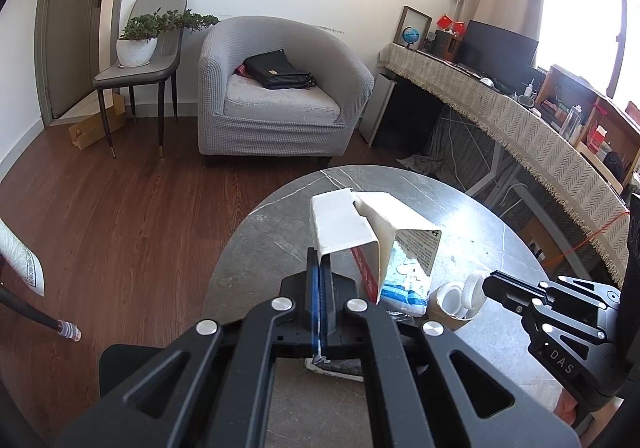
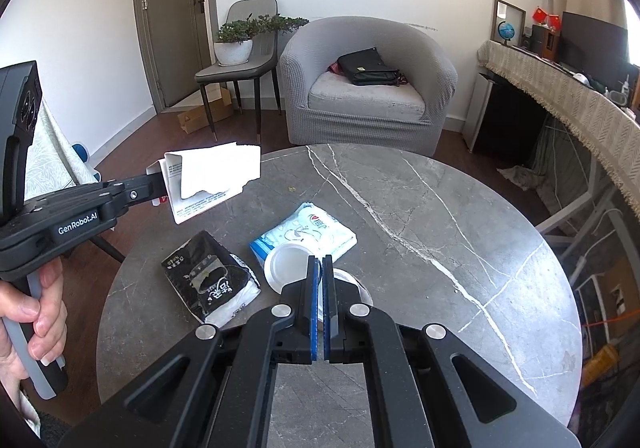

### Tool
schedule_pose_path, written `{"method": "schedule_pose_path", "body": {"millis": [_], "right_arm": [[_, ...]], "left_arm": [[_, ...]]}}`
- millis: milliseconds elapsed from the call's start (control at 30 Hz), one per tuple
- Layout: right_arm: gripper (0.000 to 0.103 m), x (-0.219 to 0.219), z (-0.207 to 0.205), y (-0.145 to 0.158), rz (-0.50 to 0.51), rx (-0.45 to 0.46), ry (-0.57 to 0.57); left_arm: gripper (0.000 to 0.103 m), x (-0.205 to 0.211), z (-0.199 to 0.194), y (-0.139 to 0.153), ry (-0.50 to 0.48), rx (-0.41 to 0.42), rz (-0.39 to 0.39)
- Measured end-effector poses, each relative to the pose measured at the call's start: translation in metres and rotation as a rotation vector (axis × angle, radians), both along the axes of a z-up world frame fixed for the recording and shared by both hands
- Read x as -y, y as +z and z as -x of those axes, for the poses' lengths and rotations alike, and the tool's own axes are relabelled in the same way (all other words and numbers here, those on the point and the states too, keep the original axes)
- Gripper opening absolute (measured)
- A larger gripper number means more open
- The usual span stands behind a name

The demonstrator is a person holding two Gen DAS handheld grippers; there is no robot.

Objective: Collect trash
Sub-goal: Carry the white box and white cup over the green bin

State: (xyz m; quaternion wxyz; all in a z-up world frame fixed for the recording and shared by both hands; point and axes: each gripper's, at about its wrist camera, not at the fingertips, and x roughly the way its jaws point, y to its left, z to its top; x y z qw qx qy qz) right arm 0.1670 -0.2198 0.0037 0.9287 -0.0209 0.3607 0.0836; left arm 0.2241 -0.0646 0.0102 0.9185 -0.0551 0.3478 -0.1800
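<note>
A flattened white carton [image 1: 344, 220] with printed text hangs above the round grey marble table [image 1: 272, 236], and my left gripper [image 1: 319, 254] is shut on its lower edge. The right wrist view shows that carton [image 2: 216, 172] held out at the left by the left gripper [image 2: 158, 184]. My right gripper [image 2: 321, 260] is shut, pinching the rim of a brown paper cup [image 1: 444, 304] with a white lid [image 2: 286, 260] attached. A blue-and-white tissue pack [image 2: 316, 228] and a black tissue pack [image 2: 208, 280] lie on the table [image 2: 440, 228].
A person's hand [image 2: 44, 300] grips the left gripper's handle. Beyond the table stand a grey armchair [image 2: 368, 88] with a black bag, a chair holding a potted plant [image 2: 234, 44], and a cloth-covered desk [image 2: 560, 88] along the right wall. The floor is dark wood.
</note>
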Motion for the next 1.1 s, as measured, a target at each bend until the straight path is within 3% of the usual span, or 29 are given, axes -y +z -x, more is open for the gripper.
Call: {"method": "schedule_pose_path", "body": {"millis": [733, 1100], "right_arm": [[0.001, -0.095, -0.004, 0.013, -0.064, -0.014, 0.207], [0.001, -0.147, -0.006, 0.006, -0.045, -0.045, 0.308]], "left_arm": [[0.001, -0.113, 0.032, -0.025, 0.149, -0.069, -0.109], [0.001, -0.166, 0.034, -0.078, 0.216, -0.232, -0.156]]}}
